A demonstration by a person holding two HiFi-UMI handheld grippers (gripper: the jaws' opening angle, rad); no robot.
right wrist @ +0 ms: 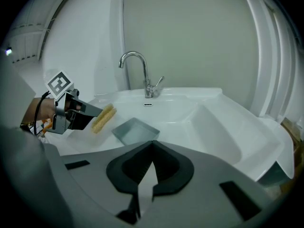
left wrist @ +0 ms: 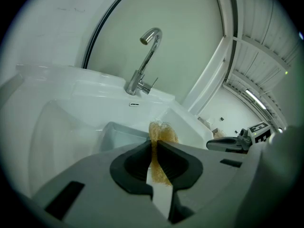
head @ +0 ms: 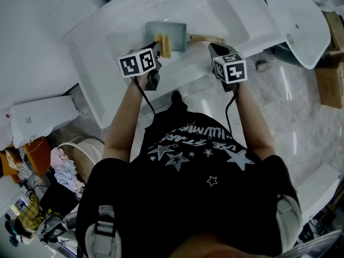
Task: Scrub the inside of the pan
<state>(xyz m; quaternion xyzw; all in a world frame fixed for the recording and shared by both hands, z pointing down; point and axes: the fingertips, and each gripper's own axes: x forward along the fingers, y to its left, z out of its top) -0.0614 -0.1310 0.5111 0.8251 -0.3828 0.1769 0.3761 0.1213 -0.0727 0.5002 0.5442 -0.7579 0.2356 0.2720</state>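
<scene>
Standing in the basin of the sink (head: 91, 52), toward its right side beside the draining board and in front of the tap (right wrist: 137, 70), the pan (head: 174, 34) is seen upright and open. No suds or water can be made out in it.

The left gripper (head: 158, 46) is closed on a yellow sponge (head: 164, 44). The sponge is pinched at one end between the jaws, with most of it sticking out ahead. It is held near the pan's left edge; in the right gripper view it appears clear of the pan, and no contact is observed.

The right gripper (head: 215, 47) has its jaws fully together with nothing between them. It is held just beside the pan's right edge, apart from it.

Risks judged from this state:
- The pan is not restrained. Scrubbing pressure is likely to slide it across the smooth basin.
- The sponge is held by a narrow pinch. It may fold, or be dragged out of the jaws, under a firm stroke.
- If the sponge collapses, the pan's floor may be scraped by the hard jaw tips.
</scene>
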